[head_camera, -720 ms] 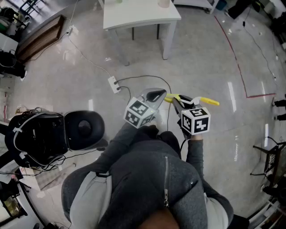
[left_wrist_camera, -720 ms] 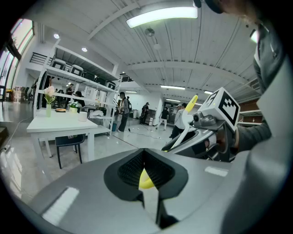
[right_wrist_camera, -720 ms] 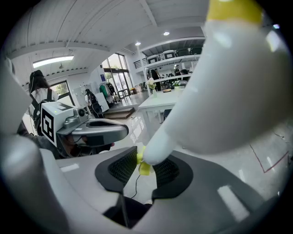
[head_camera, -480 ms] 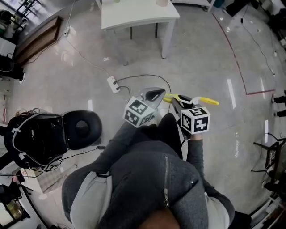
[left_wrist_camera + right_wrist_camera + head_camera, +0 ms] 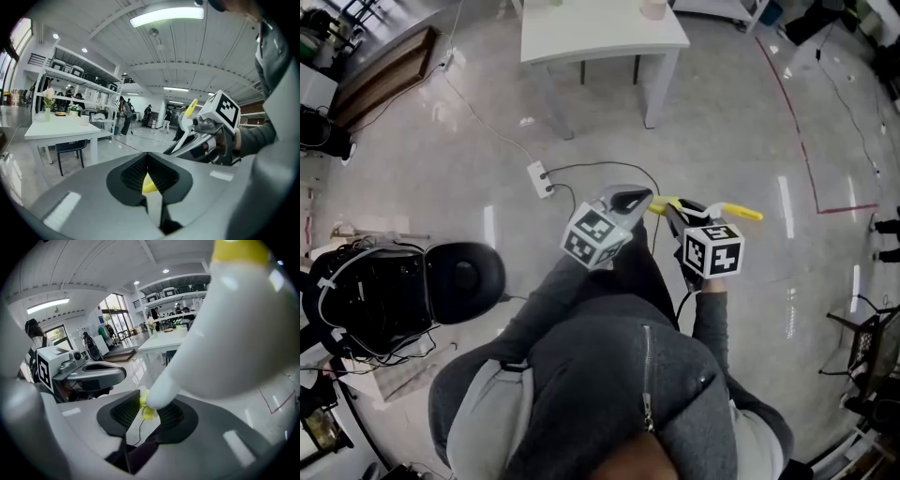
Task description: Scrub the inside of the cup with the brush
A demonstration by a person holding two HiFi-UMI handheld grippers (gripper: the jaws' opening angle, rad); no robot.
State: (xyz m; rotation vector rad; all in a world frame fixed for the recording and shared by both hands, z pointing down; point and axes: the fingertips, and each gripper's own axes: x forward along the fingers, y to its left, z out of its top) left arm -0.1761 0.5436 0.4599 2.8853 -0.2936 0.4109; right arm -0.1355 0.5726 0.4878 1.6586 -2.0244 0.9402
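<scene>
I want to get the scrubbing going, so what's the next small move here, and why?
Probably step toward the white table: the cup stands on it, far from both grippers. The right gripper clamps the brush, while the left gripper is shut without the cup.

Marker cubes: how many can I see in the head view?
2. One cube is on the left gripper, the other on the right gripper. None seems hidden.
</scene>
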